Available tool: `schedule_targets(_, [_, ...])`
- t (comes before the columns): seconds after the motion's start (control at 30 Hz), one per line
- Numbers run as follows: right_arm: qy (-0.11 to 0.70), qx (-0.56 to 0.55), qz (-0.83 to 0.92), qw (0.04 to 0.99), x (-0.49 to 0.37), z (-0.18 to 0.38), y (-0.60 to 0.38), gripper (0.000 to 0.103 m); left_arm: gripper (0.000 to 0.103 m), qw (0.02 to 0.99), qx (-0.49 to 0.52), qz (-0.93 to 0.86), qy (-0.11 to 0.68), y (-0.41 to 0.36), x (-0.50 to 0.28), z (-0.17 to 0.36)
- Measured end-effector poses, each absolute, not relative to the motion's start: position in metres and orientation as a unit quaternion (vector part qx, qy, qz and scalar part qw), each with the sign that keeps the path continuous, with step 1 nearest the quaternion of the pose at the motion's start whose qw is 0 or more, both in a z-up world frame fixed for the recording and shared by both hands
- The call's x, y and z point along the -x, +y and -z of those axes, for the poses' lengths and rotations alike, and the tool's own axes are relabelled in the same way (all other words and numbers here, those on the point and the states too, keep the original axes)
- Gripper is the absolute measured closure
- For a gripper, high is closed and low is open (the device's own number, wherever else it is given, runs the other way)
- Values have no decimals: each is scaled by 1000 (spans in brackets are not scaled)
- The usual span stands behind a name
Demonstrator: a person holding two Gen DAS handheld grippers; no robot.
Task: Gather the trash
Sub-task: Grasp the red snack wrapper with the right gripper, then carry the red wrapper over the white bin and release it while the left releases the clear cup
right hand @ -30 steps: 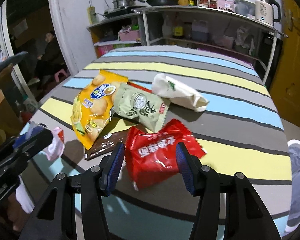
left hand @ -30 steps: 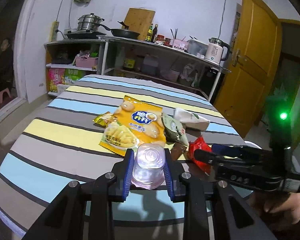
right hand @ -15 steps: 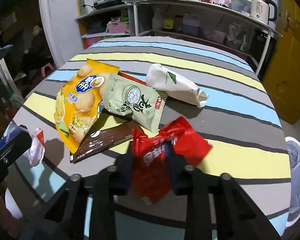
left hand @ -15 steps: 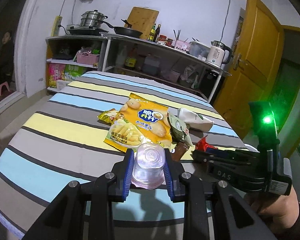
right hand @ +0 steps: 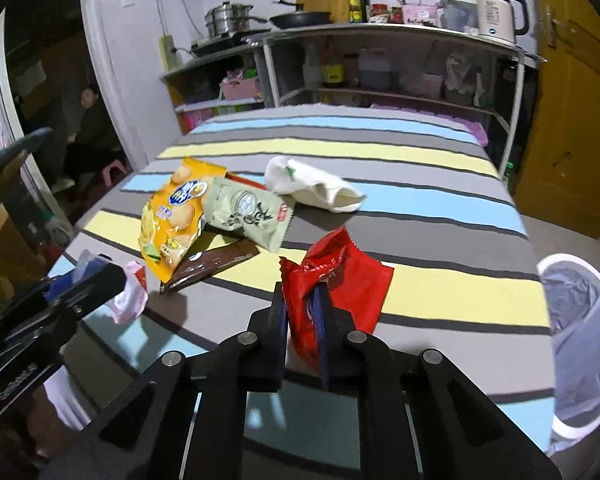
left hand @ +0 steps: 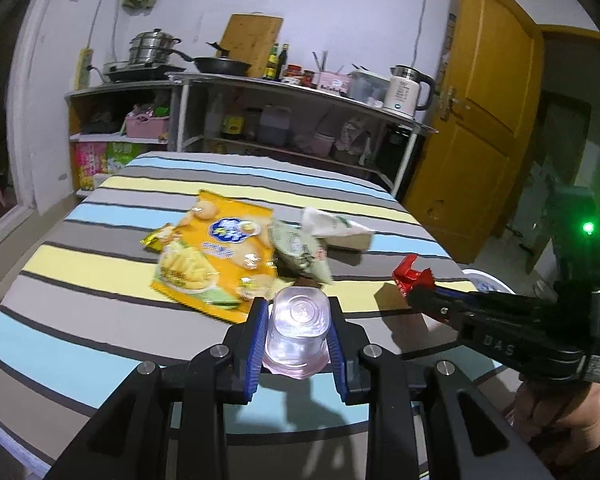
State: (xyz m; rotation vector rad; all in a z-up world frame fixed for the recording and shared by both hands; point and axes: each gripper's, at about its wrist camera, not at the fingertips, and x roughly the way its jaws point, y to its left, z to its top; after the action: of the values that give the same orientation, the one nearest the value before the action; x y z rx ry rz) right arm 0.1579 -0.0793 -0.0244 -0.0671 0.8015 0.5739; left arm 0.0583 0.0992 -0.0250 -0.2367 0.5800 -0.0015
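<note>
Near the table's [right hand: 440,280] front edge, right gripper [right hand: 302,320] just closed on red wrapper [right hand: 340,276], long axis pointing away, left gripper [left hand: 298,332] clamping clear cup [left hand: 298,328], base forward.

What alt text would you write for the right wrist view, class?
The right gripper has just closed on a crumpled red foil snack wrapper above a striped tablecloth. Yellow, green and brown wrappers lie left; a white lined bin stands right.

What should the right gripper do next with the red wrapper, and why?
Probably swing it right, over the bin, then let go. The right gripper has just been closing and its pads now pinch the red wrapper, which looks lifted off the table. The white bin with its liner stands open beside the table's edge.
</note>
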Motion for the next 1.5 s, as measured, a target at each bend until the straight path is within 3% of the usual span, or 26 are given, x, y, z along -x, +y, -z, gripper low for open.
schedule_targets(0.77, [333,-8,-195,923,-139,-10,-203,90,74,955,59,98,275,-7,-92,-7])
schedule_targets(1.5, [336,-46,-106,935,-144,-1,-305,90,74,943,15,182,279,-110,-149,-13])
